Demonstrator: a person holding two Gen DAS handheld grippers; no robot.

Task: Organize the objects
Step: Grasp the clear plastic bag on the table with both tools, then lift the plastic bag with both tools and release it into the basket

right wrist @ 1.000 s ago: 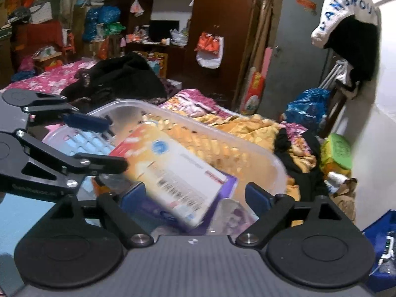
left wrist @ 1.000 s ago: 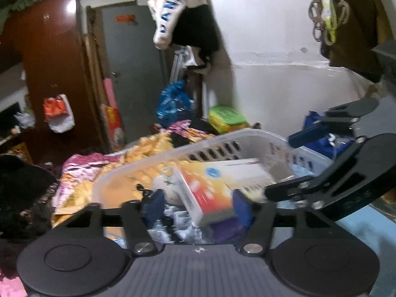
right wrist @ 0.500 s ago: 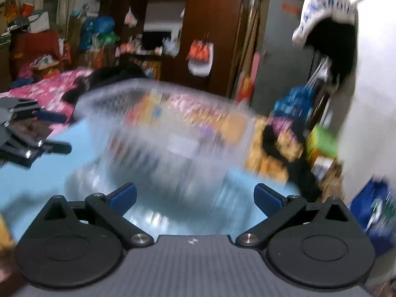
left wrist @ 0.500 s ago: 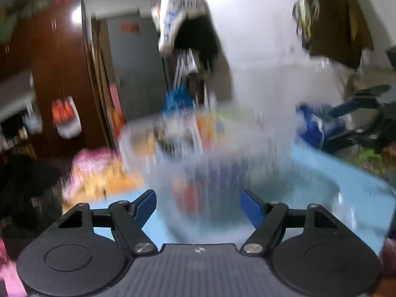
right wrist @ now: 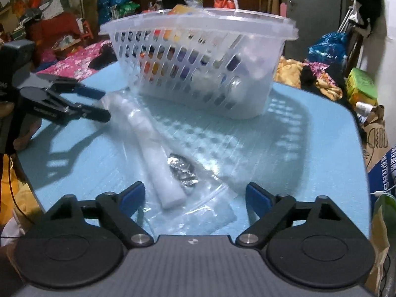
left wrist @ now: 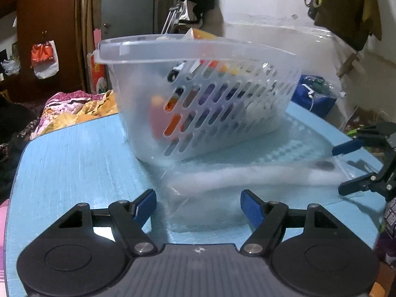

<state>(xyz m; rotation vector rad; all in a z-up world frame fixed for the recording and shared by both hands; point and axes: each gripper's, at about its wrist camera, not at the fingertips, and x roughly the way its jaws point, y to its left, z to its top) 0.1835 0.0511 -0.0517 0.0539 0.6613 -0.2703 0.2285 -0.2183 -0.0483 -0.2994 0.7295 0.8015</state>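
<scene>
Baskets and bags on a light blue foam tabletop (right wrist: 309, 153)

Left hand-held gripper (left wrist: 198, 206) hovers low over the tabletop with its blue-padded jaws spread wide and nothing pressed between them; only the near end of a clear zip-top plastic bag (left wrist: 222, 198) lies on the surface in the gap. Holding a white foam stick (right wrist: 158, 158) and a crumpled silver foil lump (right wrist: 182, 169), that bag stretches across the tabletop just in front of a translucent white slotted plastic basket (right wrist: 198, 57). Packed with colourful boxes and packets, the basket sits upright near the tabletop's far side. Right hand-held gripper (right wrist: 195, 196) also stands wide apart and holds nothing, its jaws having just narrowed slightly, with the bag's other end lying loose between its pads.
</scene>
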